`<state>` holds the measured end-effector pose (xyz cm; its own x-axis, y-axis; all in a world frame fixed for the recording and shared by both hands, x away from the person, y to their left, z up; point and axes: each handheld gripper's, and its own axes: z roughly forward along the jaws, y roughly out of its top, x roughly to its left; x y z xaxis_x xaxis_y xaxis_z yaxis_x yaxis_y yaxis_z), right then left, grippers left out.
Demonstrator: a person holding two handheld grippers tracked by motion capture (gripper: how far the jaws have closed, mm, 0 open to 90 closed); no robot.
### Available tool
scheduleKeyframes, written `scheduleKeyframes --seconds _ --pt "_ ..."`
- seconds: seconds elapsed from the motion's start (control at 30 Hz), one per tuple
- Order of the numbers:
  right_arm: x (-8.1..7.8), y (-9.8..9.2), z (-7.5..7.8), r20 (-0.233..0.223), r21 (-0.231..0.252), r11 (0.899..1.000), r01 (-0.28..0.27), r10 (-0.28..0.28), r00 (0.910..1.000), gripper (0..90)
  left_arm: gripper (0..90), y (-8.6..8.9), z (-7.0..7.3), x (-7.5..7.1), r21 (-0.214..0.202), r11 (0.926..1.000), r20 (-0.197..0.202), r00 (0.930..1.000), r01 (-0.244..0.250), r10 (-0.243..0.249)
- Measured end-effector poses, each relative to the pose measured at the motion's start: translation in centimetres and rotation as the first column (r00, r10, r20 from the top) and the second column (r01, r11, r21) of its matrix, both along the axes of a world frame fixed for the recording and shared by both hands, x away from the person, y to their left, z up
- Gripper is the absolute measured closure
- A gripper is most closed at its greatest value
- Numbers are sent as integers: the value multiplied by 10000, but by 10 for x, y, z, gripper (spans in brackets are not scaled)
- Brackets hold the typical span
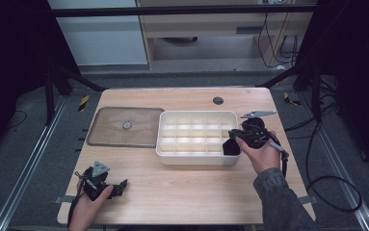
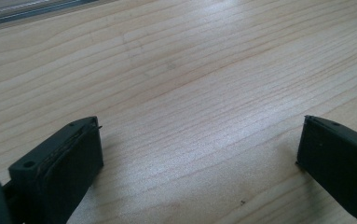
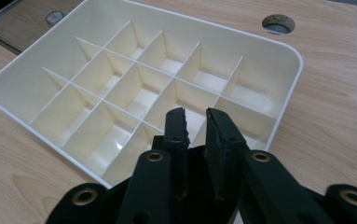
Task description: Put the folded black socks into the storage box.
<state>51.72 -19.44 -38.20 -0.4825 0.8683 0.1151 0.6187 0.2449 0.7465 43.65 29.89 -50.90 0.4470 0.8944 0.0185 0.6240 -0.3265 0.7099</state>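
Lab/test rig: wood table [image 1: 182, 192] in black frame [image 1: 182, 10], floor rails [image 1: 23, 178], hazard tape [image 1: 83, 102], loose cables [image 1: 334, 192].

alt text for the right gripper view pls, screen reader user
The right gripper, its two black jaws a narrow gap apart with nothing visible between them, hangs over the near edge of a cream divided tray whose compartments look empty. The tray sits on a wooden table; a clear lid lies beyond it.
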Motion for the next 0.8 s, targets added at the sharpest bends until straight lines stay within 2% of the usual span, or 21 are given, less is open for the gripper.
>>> scheduleKeyframes --seconds 0.1,0.13,0.17,0.33,0.37,0.4,0.43,0.53,0.6,0.8 --pt "-3 0 1 127 32 9999 96 -96 9999 665 0 0 0 0 -7 10000 4 10000 -6 6" --pt "-3 0 1 127 32 9999 96 -96 9999 665 0 0 0 0 -7 10000 4 10000 -6 6" --pt "-4 2 0 78 70 9998 186 -187 9998 520 0 0 0 0 -10 10000 5 10000 -4 4" --pt "-4 6 -4 -150 -97 9992 395 -396 9991 277 0 0 0 0 -6 10000 2 10000 6 -6" --pt "-4 6 -4 -150 -97 9992 395 -396 9991 277 0 0 0 0 -6 10000 2 10000 6 -6" --pt "-3 8 -5 -178 -239 9983 533 -538 9984 206 0 0 0 0 -8 10000 1 10000 22 -22" --pt "-3 8 -5 -178 -239 9983 533 -538 9984 206 0 0 0 0 -8 10000 1 10000 22 -22" --pt "-6 11 -4 -47 -275 9980 566 -568 9984 106 0 0 0 0 -9 10000 1 10000 36 -36" --pt "-9 12 -3 81 -294 9986 434 -431 9990 79 0 0 0 0 -7 10000 2 10000 40 -40" --pt "-23 14 0 528 -309 9994 146 -130 9985 88 0 0 0 0 -13 10000 1 10000 53 -53"
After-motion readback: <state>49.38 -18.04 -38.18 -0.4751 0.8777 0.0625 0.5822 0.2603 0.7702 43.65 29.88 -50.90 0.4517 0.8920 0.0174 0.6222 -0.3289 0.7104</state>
